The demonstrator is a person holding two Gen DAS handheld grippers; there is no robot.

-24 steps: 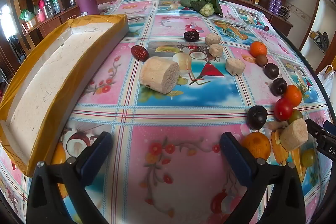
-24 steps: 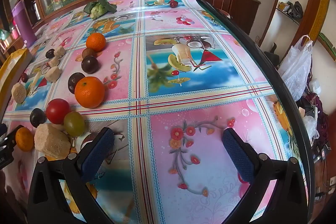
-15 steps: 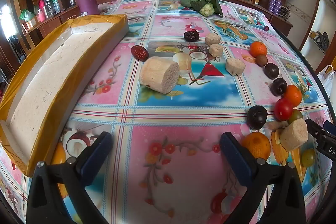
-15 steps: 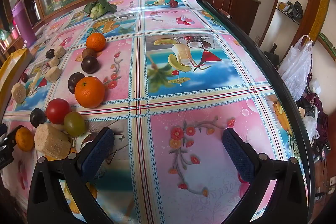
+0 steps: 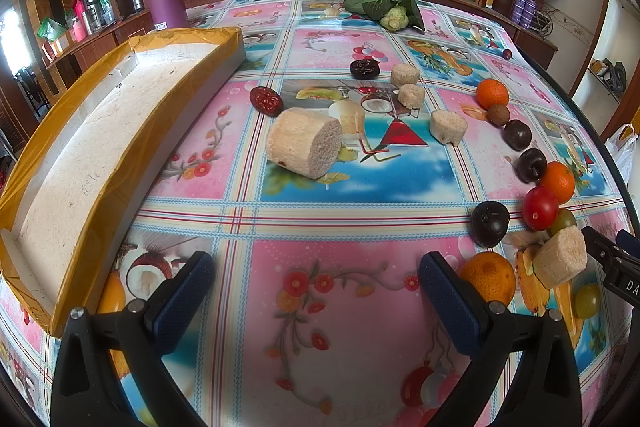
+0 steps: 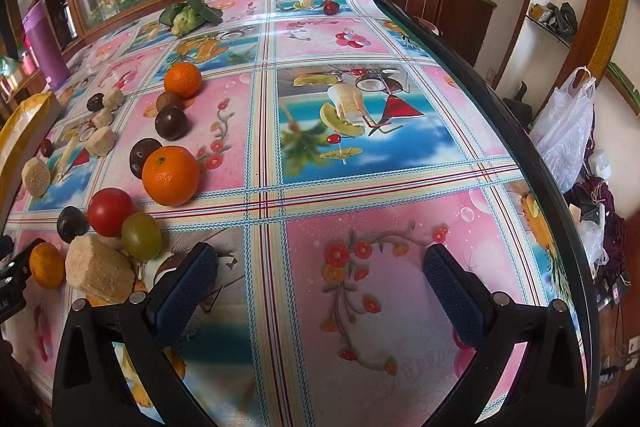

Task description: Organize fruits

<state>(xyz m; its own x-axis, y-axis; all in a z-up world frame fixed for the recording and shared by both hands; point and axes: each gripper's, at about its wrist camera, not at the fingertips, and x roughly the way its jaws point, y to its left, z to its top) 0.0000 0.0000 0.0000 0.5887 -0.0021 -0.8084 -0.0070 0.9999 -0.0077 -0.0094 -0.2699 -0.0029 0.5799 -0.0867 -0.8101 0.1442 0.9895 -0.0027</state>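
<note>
Both the left claw (image 5: 316, 291) and the right claw (image 6: 320, 283) are spread and empty above the tabletop (image 5: 344, 307), while the orange (image 6: 171, 175) between them looks firm but rolls easily, so grip across its middle.

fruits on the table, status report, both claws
Left claw open, empty. Right claw open, empty. Fruits, such as the near orange and tomato, loose on the tablecloth, none in the tray. Nothing blocking.
</note>
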